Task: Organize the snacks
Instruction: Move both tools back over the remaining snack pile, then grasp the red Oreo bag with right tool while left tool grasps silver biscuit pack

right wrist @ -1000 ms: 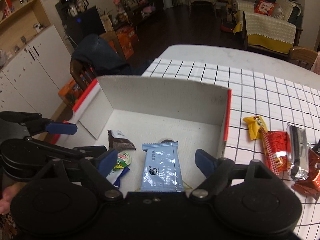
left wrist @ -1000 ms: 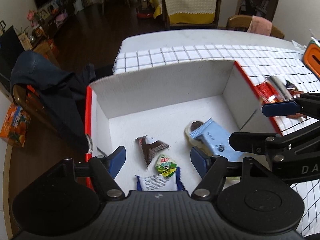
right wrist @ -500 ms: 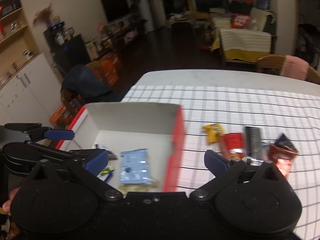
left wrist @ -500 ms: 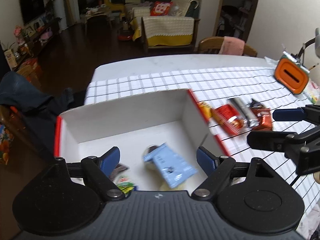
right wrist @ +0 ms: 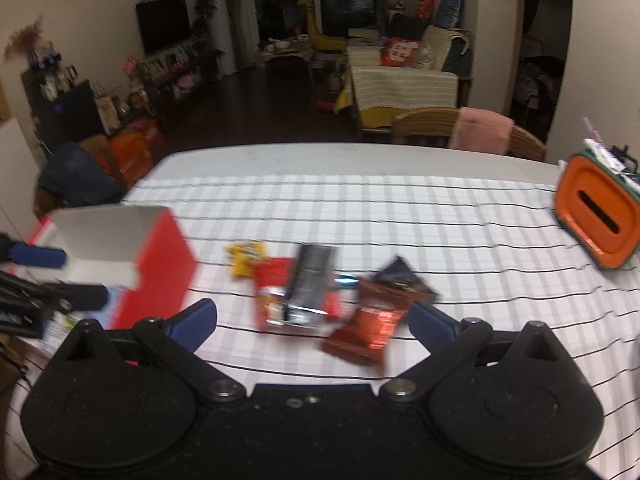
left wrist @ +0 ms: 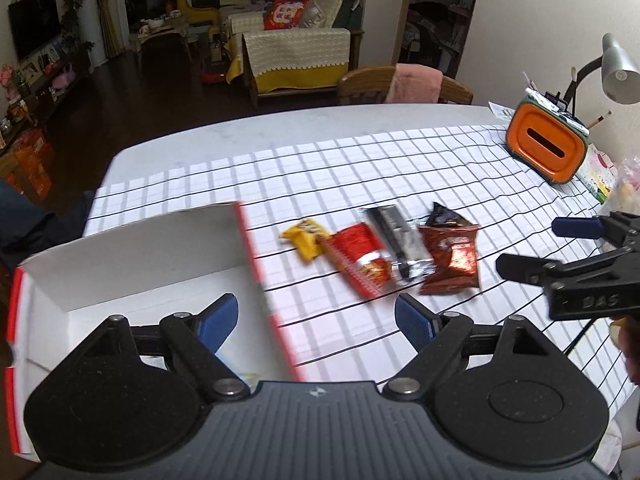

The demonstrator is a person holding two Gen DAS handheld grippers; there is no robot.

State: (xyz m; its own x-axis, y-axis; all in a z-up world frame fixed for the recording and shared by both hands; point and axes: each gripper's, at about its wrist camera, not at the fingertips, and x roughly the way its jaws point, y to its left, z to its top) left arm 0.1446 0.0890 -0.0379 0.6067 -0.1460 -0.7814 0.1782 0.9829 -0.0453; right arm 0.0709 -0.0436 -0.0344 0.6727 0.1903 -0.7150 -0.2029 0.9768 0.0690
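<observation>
Red-edged white cardboard box (left wrist: 132,256) sits at the left of the checked tablecloth (left wrist: 400,168), its floor mostly hidden behind the left gripper (left wrist: 316,318), whose jaws are spread wide with nothing between them. Just right of the box lie four snacks in a row: a yellow packet (left wrist: 305,240), a red wrapper (left wrist: 360,262), a silver bar (left wrist: 402,246) overlapping it, and a dark red bag (left wrist: 452,258). The right gripper (right wrist: 312,318) hovers over these, jaws at full spread and empty. Motion blur smears every label, so no print is readable. An orange holder (left wrist: 546,148) stands far right, partly cut off in the right wrist view.
</observation>
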